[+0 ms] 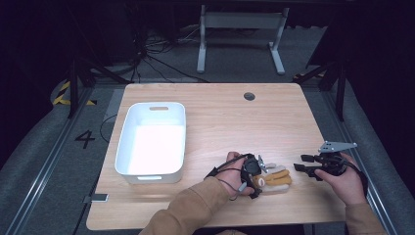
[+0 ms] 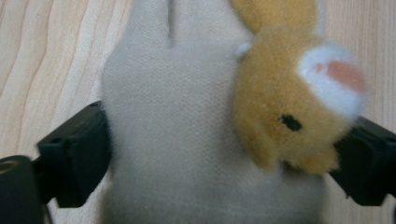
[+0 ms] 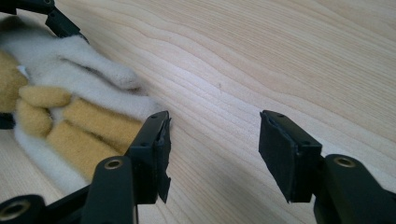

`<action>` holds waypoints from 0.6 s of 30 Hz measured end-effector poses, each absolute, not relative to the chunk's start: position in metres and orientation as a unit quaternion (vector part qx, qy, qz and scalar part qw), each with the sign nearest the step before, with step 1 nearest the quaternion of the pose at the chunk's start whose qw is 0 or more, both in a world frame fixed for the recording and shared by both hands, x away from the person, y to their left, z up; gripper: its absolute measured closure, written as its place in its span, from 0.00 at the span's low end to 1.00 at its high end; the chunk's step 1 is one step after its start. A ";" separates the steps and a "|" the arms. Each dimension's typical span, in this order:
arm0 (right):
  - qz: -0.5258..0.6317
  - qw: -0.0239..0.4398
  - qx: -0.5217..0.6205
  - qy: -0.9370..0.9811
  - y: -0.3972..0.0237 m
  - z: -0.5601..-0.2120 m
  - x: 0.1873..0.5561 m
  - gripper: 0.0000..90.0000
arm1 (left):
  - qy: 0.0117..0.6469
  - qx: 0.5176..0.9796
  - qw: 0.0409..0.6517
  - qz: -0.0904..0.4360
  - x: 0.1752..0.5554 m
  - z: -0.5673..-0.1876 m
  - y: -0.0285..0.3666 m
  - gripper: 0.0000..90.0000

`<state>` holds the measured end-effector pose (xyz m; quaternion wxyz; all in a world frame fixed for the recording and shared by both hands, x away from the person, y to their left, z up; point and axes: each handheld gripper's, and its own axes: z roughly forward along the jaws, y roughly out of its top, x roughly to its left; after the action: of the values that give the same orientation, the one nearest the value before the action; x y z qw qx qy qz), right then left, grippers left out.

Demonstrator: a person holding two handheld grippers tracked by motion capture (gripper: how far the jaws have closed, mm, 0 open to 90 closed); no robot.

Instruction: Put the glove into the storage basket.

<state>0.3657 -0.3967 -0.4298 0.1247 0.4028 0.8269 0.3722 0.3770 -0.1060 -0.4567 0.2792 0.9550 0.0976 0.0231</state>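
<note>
Pale wood grain forms the table [image 1: 220, 122] on which we see a plush toy [image 1: 275, 178], cream and tan, lying near the front edge between the two hands. In the high view the left gripper [image 1: 255, 177] sits at the toy's left end and the right gripper [image 1: 304, 168] hovers just beside its right end, apart from it. In the left gripper view the toy [image 2: 187, 121] fills the gap between the jaws, its cream body against the left jaw and its tan head, with black eye and pink-and-white patch, against the right jaw; we read the jaws as closed on the toy. In the right gripper view the jaws stand open with bare table between them, the toy [image 3: 70, 107] lying beyond the left jaw. A white bin [image 1: 152, 142] rests at the table's left side, well apart.
</note>
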 end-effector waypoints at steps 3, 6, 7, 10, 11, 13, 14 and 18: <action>0.374 0.125 0.403 0.826 -0.397 -0.430 0.366 0.49 | 0.099 0.952 0.289 0.026 0.376 -0.459 -0.105 0.05; 0.375 0.124 0.404 0.825 -0.397 -0.430 0.366 0.49 | 0.100 0.950 0.294 0.025 0.376 -0.460 -0.103 0.05; 0.375 0.124 0.404 0.825 -0.397 -0.430 0.366 0.49 | 0.100 0.950 0.294 0.025 0.376 -0.460 -0.103 0.05; 0.375 0.125 0.405 0.824 -0.397 -0.431 0.366 0.49 | 0.102 0.951 0.290 0.025 0.375 -0.458 -0.103 0.07; 0.375 0.125 0.405 0.824 -0.397 -0.431 0.366 0.49 | 0.102 0.951 0.290 0.025 0.375 -0.458 -0.103 0.11; 0.375 0.126 0.405 0.824 -0.397 -0.431 0.366 0.49 | 0.104 0.953 0.283 0.026 0.374 -0.454 -0.102 0.18; 0.375 0.124 0.404 0.825 -0.397 -0.432 0.366 0.49 | 0.104 0.953 0.282 0.026 0.374 -0.454 -0.102 0.18; 0.375 0.124 0.405 0.825 -0.395 -0.432 0.366 0.48 | 0.103 0.953 0.283 0.025 0.375 -0.453 -0.101 0.21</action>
<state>0.3661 -0.3955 -0.4321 0.1237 0.4049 0.8249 0.3746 0.3747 -0.1014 -0.4530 0.2833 0.9532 0.1027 0.0254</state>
